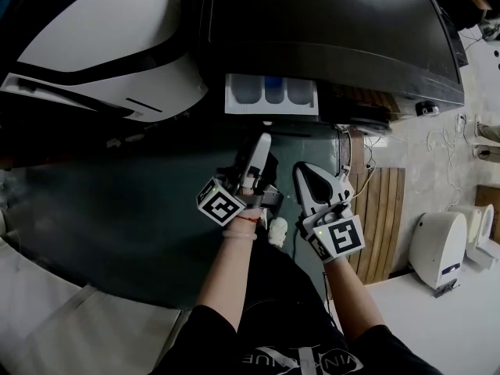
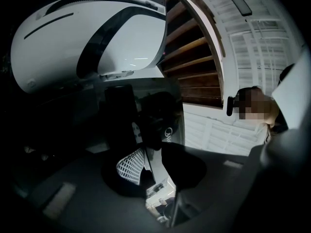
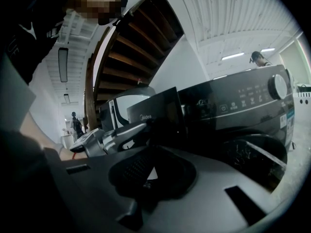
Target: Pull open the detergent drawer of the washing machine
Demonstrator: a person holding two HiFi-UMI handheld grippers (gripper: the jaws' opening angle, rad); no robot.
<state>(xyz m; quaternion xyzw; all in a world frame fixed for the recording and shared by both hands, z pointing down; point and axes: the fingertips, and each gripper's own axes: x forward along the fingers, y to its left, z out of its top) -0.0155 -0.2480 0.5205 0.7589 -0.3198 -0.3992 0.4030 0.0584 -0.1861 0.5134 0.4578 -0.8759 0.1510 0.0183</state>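
In the head view the white detergent drawer [image 1: 270,94] stands pulled out of the dark washing machine [image 1: 328,30], and its compartments show from above. My left gripper [image 1: 262,142] hovers just in front of the drawer, a little apart from it. Its jaws stand slightly open with nothing between them [image 2: 153,168]. To its right and a bit further back, my right gripper [image 1: 308,175] is shut and empty [image 3: 151,171]. In the right gripper view the drawer's dark front [image 3: 155,111] juts out of the machine, with the left gripper [image 3: 99,139] beside it.
A white and black machine [image 1: 101,45] stands left of the washer. A slatted wooden panel [image 1: 383,217] and a small white appliance [image 1: 437,244] sit at the right on the floor. A wooden staircase [image 3: 131,47] rises behind. A person [image 3: 259,57] stands beyond the washer.
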